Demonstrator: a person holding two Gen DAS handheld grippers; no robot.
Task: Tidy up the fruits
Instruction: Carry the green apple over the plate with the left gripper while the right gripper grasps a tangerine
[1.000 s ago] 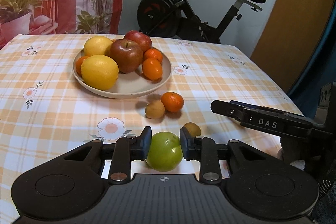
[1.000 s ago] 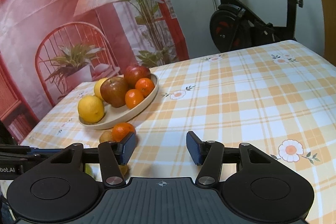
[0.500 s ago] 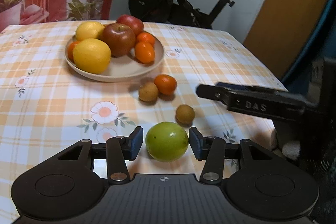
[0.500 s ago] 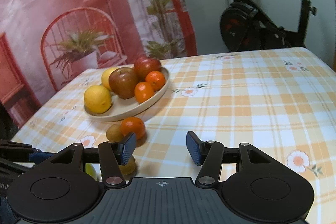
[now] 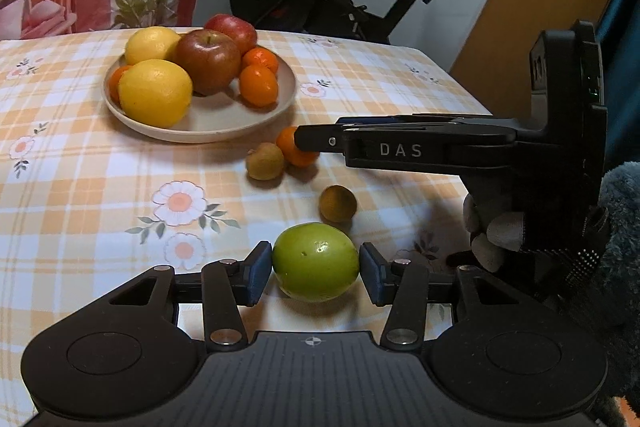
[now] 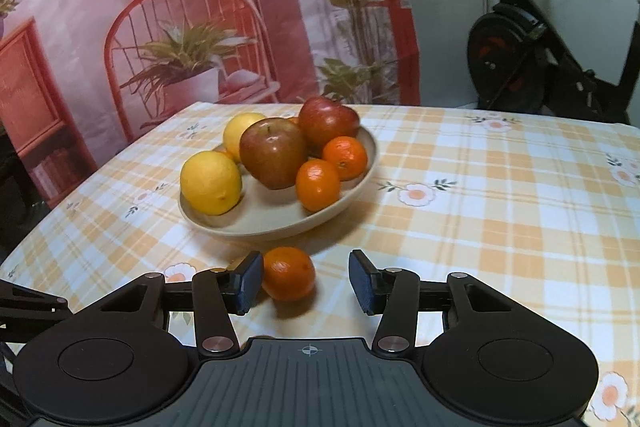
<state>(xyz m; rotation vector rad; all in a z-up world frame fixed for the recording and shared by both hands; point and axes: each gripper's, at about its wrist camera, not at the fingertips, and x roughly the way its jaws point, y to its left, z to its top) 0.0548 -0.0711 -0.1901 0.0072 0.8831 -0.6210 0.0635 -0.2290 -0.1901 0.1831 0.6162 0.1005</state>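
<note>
Green apple (image 5: 315, 267): lying on the checked tablecloth (image 5: 80, 187) at 5 o'clock from the plate (image 5: 208, 129), between the spread pads of the left gripper (image 5: 316, 277), unheld. Firm, waxy, rolling easily; gripping across its widest girth is looking best.

Tangerine (image 6: 288, 278): sitting inside the open, empty right gripper (image 6: 306, 287), against its left pad.

Change: left jaws clamping the apple a second ago are now releasing; right gripper has been advancing onto the tangerine.

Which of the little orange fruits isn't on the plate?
The tangerine lying on the tablecloth between the right gripper's open fingers; the other tangerines sit on the plate beside the apples.
</note>
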